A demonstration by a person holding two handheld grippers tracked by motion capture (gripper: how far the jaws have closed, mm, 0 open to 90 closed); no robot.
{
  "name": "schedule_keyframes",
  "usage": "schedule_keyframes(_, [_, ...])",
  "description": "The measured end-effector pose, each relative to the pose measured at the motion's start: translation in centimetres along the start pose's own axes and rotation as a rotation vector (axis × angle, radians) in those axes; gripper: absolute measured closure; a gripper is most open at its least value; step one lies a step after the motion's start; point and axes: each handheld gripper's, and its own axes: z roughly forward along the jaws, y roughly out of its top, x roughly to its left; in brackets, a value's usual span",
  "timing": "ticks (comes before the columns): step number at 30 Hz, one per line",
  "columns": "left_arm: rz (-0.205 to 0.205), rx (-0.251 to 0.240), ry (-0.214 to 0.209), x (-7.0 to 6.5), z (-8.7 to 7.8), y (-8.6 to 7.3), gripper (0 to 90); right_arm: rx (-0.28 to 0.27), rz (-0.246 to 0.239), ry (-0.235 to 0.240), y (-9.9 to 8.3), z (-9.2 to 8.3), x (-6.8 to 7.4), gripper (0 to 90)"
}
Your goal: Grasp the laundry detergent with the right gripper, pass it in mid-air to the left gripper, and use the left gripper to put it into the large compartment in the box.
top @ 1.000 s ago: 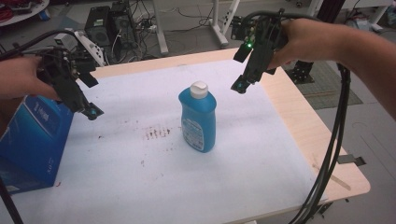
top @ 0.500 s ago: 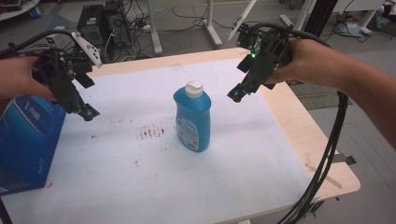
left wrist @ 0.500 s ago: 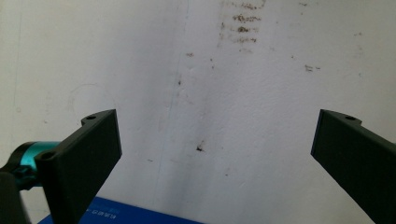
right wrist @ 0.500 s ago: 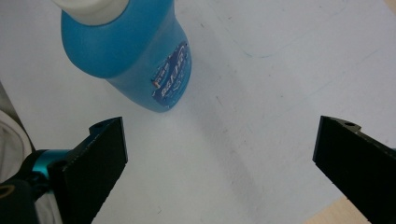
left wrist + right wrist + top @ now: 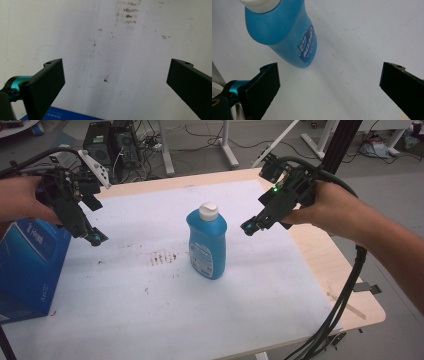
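left gripper [image 5: 95, 239] apart, empty | right gripper [image 5: 247, 227] apart, near upright bottle [image 5: 206, 242]

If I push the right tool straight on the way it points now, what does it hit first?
Probably the white table cover, just beside the blue bottle. The right tool is open; the bottle sits left of its line, so likely missed, though depth is unclear.

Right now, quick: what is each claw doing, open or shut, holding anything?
Left claw: open, holding nothing, above the white mat.
Right claw: open, holding nothing, beside the blue bottle.
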Motion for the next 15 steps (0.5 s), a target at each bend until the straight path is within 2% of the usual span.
schedule_keyframes(6, [0.000,-0.003,-0.001,0.0,0.1,0.0,1.7,-0.049,0.034,0.002,-0.5,-0.1,0.8,2.3])
schedule_keyframes(8, [-0.003,-0.004,-0.003,-0.1,0.1,0.0,1.7,-0.079,0.053,0.001,-1.0,0.1,1.6,2.3])
schedule_keyframes(15, [-0.003,0.000,-0.003,-0.1,0.2,0.1,1.7,-0.129,0.097,-0.019,-2.1,0.3,2.6,2.3])
